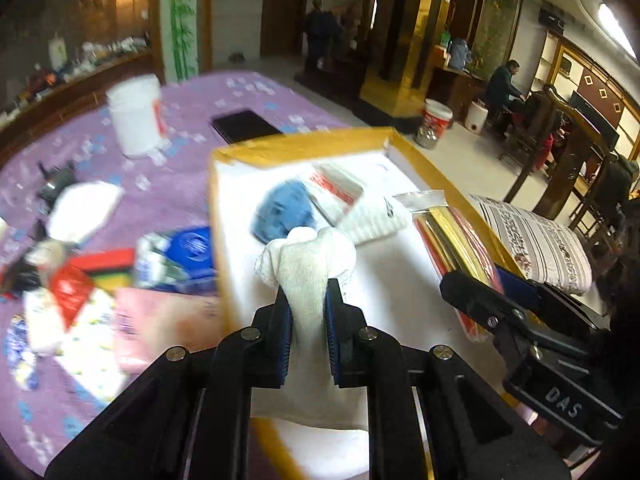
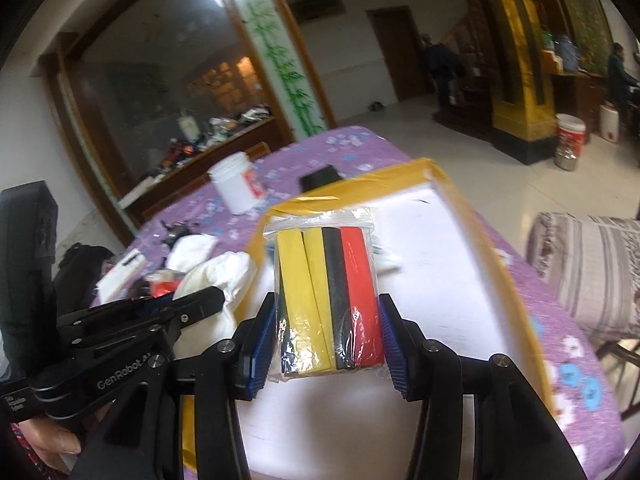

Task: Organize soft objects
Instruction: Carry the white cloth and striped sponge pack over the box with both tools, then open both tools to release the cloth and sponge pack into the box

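Both loaded: left gripper [image 1: 307, 300] jaws clenched on soft, light white sock [image 1: 306, 258], right gripper [image 2: 328, 332] jaws grasping slippery bagged foam strips [image 2: 326, 284] mid-body, over yellow-edged box [image 1: 280, 148] at bench's right edge.

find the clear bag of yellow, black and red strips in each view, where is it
Left wrist view: the bag of strips sits at right of centre, seen edge-on, held by the right claw over the box's right rim.
Right wrist view: the bag is at centre, between the claw's blue pads.
Shared landmark: the white jar on the purple cloth.
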{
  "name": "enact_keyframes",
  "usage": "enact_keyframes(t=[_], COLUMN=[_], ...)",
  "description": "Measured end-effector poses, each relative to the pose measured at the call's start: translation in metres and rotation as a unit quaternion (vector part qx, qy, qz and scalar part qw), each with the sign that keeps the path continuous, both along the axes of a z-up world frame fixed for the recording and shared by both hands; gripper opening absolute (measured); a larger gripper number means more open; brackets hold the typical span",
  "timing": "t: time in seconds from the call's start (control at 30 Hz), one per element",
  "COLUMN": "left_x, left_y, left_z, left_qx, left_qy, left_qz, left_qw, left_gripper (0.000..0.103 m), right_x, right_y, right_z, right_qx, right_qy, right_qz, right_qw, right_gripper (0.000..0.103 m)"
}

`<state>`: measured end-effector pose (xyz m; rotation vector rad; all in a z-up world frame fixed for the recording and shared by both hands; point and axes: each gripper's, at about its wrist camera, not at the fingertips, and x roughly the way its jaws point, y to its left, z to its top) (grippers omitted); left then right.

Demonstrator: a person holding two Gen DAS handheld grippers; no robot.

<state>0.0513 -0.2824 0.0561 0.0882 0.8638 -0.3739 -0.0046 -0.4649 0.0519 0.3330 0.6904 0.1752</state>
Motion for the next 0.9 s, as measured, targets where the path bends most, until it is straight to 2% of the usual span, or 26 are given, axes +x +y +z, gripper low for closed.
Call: enact_keyframes(t=[0.13, 0.3, 0.57, 0.67, 0.73, 0.8, 0.83, 0.9], left_x=[0.007, 0.009, 0.005, 0.004, 0.003, -0.001, -0.003, -0.008], left_y=[-0.009, -0.009, -0.006, -0.006, -0.006, -0.007, -0.008, -0.009], left_z=[-0.015, -0.021, -0.020, -0.021, -0.020, -0.015, -0.012, -0.006], left_qx=[0.000, -0.002, 0.004, 0.003, -0.003, -0.014, -0.015, -0.017], left_qy=[0.030, 0.045, 0.038, 0.039, 0.038, 0.026, 0.020, 0.001], left_qz=[0.008, 0.016, 0.015, 0.001, -0.007, -0.020, -0.025, -0.037], left_qw=[0.9995, 0.9988, 0.9992, 0.9992, 0.9992, 0.9993, 0.9994, 0.9992], left_gripper=[0.012, 0.012, 0.015, 0.027, 0.044, 0.049, 0.049, 0.049], right_x=[0.001, 0.006, 0.015, 0.013, 0.011, 0.008, 0.006, 0.003], right_y=[-0.011, -0.007, 0.014, 0.014, 0.013, 0.010, 0.008, 0.002], right_z=[-0.009, -0.016, -0.026, -0.026, -0.024, -0.021, -0.020, -0.016], right_qx=[-0.022, -0.043, -0.060, -0.053, -0.051, -0.052, -0.054, -0.058], right_qy=[0.032, 0.057, 0.076, 0.075, 0.072, 0.068, 0.067, 0.066], right_qz=[-0.007, 0.009, 0.052, 0.067, 0.073, 0.076, 0.075, 0.069], right_qw=[0.999, 0.997, 0.994, 0.994, 0.993, 0.993, 0.994, 0.994], right_gripper=[0.050, 0.051, 0.052, 0.051, 0.052, 0.055, 0.059, 0.060])
